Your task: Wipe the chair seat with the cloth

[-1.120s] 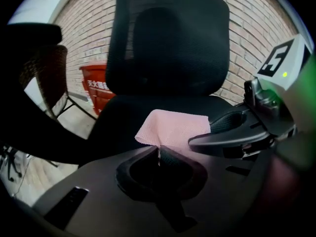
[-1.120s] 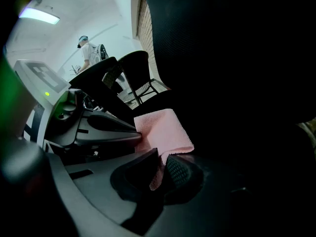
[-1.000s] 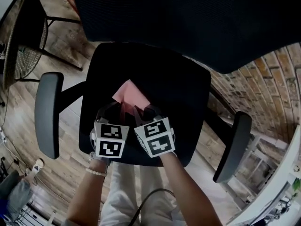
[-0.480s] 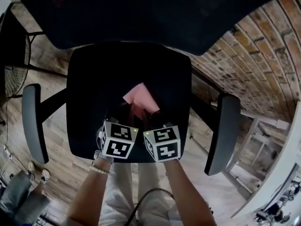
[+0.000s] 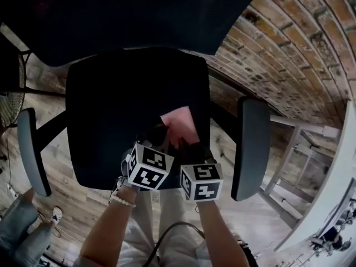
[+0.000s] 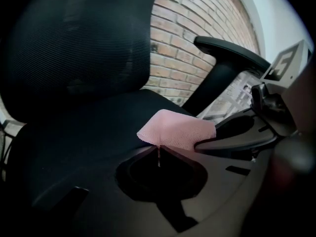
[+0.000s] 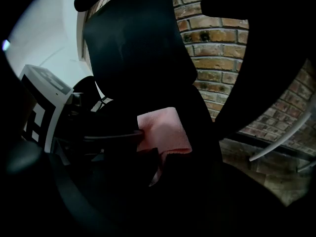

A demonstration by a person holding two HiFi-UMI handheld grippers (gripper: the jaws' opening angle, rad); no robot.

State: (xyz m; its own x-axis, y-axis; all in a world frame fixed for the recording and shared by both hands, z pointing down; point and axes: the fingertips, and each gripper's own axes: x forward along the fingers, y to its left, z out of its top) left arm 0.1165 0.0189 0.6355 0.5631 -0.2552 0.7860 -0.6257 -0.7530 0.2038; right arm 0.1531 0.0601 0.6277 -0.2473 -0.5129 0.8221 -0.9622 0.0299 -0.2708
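A pink cloth (image 5: 179, 124) lies on the black chair seat (image 5: 117, 104), toward its front right part. My left gripper (image 5: 162, 137) is shut on the cloth's near edge; in the left gripper view its jaws meet at the cloth's (image 6: 175, 128) hem, left gripper (image 6: 158, 151). My right gripper (image 5: 188, 144) sits close beside it. In the right gripper view the cloth (image 7: 165, 130) is pinched in the narrow slit of the right gripper (image 7: 158, 158). Both marker cubes hang over the seat's front edge.
The mesh backrest (image 5: 111, 10) rises behind the seat. Grey armrests stand at the left (image 5: 28, 149) and right (image 5: 251, 143). A brick wall (image 5: 289, 54) and a white frame (image 5: 311, 143) are to the right. Wooden floor lies below, with a person's feet (image 5: 22, 221) at the lower left.
Both grippers have slid the cloth from the middle of the seat toward its right side. The head view has swung, so the chair sits further left in the picture.
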